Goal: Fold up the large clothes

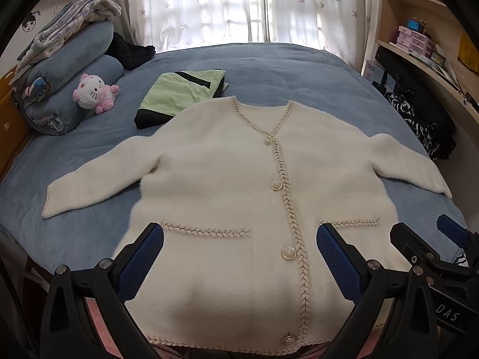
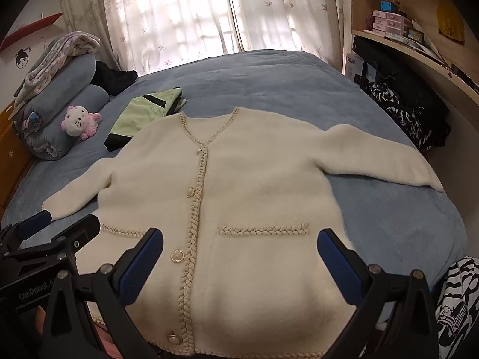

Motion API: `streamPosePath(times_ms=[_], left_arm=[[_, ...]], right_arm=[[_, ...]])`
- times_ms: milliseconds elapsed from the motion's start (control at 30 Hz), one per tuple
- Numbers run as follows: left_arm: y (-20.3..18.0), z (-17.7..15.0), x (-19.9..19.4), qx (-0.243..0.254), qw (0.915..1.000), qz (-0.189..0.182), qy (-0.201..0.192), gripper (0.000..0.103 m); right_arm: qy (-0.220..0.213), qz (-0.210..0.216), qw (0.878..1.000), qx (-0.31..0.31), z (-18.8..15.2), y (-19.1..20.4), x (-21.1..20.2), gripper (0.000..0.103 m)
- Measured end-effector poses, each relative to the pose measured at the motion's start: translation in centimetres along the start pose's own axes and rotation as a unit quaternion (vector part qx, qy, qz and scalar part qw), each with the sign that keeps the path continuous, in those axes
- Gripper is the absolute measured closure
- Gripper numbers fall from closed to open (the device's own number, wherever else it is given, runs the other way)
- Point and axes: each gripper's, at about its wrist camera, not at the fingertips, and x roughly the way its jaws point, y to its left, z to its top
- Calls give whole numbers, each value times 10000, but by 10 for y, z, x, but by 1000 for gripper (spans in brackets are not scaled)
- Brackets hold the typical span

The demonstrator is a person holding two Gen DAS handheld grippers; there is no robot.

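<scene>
A cream fluffy cardigan with braided trim and pearl buttons lies flat and face up on the blue bed, both sleeves spread out to the sides. My left gripper hovers over its lower front near the hem, jaws wide open and empty. My right gripper hangs over the right pocket, likewise open with nothing between its fingers. The right gripper shows at the right edge of the left wrist view, and the left gripper shows at the left edge of the right wrist view.
A folded green and black garment lies just beyond the cardigan's left shoulder. Rolled blue bedding and a pink plush cat sit at the far left. Dark patterned clothes pile by the shelves on the right. Curtains hang behind.
</scene>
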Motion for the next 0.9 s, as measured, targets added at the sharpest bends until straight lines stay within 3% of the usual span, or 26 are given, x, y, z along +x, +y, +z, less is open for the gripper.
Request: streamPosePath(times_ms=[500,900], left_arm=[[4,2,0,-29,10000,-43,13,2],[3,2,2,-2,10000,-18,47,2]], right_arm=[[146,258,9994,178,3,-1,1,0],[5,-1,10000,19,1,0,-1,0]])
